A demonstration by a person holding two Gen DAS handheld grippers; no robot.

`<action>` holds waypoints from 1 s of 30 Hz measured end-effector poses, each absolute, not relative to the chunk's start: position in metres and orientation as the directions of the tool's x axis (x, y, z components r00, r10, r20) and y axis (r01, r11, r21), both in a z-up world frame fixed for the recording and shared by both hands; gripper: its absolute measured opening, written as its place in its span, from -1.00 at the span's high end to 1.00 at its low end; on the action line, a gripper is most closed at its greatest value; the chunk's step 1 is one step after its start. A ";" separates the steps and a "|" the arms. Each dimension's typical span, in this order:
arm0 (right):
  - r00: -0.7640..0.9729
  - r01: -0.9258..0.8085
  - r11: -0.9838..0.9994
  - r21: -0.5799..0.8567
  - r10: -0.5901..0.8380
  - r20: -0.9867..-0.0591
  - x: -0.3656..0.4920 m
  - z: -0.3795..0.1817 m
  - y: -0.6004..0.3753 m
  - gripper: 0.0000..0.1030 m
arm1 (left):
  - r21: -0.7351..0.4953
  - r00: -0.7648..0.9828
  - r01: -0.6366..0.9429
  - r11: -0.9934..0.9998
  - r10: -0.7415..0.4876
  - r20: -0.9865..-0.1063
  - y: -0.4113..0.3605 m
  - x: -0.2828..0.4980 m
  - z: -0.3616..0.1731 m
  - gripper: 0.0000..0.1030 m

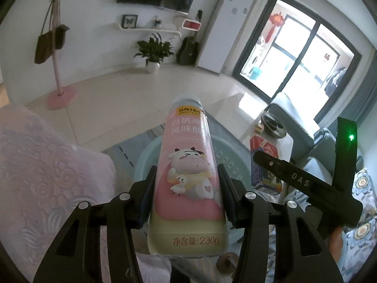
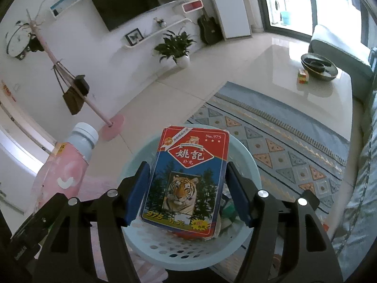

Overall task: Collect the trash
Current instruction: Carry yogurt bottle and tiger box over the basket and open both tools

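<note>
The left gripper (image 1: 186, 188) holds a pink yogurt bottle (image 1: 188, 165). The right gripper (image 2: 187, 191) has a card box (image 2: 188, 179) between its pads, over a blue basket (image 2: 247, 162) on the patterned rug (image 2: 282, 141); beyond lies a pale tiled floor (image 2: 188, 89).

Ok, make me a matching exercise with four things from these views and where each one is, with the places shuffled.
1. pink yogurt bottle with pale blue cap
2. red-and-blue tiger-print card box
3. pale blue perforated plastic basket
4. green potted plant in a white pot

A. on the floor by the wall
B. clamped in the left hand-held gripper
C. under the card box
D. between the right hand-held gripper pads

Pairs: 1-B, 2-D, 3-C, 4-A
</note>
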State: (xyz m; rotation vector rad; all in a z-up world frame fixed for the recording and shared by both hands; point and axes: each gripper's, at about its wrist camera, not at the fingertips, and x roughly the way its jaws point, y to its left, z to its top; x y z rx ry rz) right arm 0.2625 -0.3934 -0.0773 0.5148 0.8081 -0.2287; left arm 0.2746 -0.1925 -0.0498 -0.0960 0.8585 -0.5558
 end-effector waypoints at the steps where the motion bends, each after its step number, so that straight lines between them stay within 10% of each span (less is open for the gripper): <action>1: 0.675 0.387 0.851 0.355 0.002 -0.738 0.262 -0.079 -0.394 -0.22 | -0.302 0.519 0.428 0.852 -0.505 -0.690 -0.194 0.276 -0.051 0.07; 30: 0.777 0.088 0.984 0.152 0.028 -0.628 0.193 -0.013 -0.257 -0.51 | -0.189 0.775 0.280 0.941 -0.338 -0.533 -0.064 0.173 -0.004 -0.66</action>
